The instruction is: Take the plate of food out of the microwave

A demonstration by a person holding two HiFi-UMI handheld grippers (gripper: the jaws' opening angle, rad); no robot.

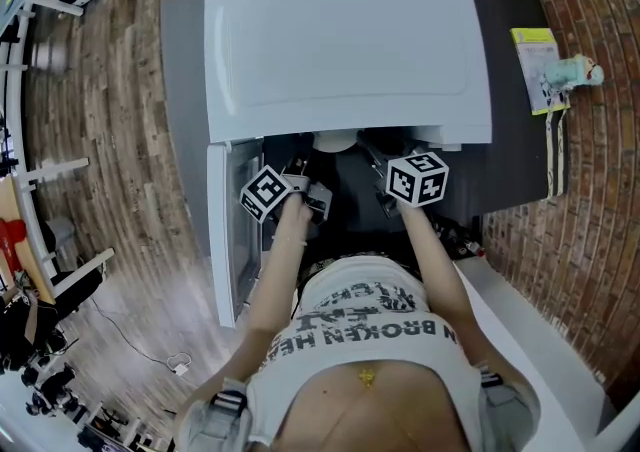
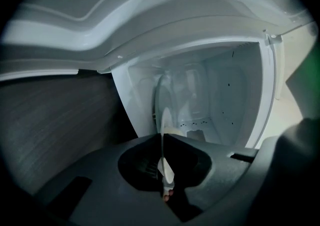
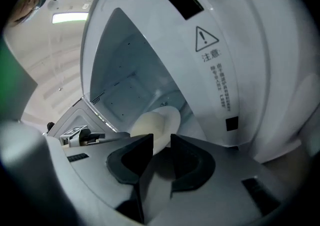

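Cream-white, the plate [image 3: 167, 119] is inside the open microwave [image 1: 350, 50], close to the front of the cavity. A pale rounded heap lies on it that I cannot name. My left gripper [image 2: 162, 140] has its jaws closed on the plate's rim, which I see edge-on as a thin white line between them. My right gripper [image 3: 161, 142] has its jaws a little apart. The plate's other side reaches into this gap, but the pads do not seem to press on it. Both grippers reach into the cavity side by side, with their marker cubes [image 1: 417, 177] just outside it. The white door [image 1: 222, 230] hangs open at my left. The microwave stands on a dark grey table [image 1: 520, 175], and a yellow-edged packet [image 1: 537, 65] lies at the table's right edge.
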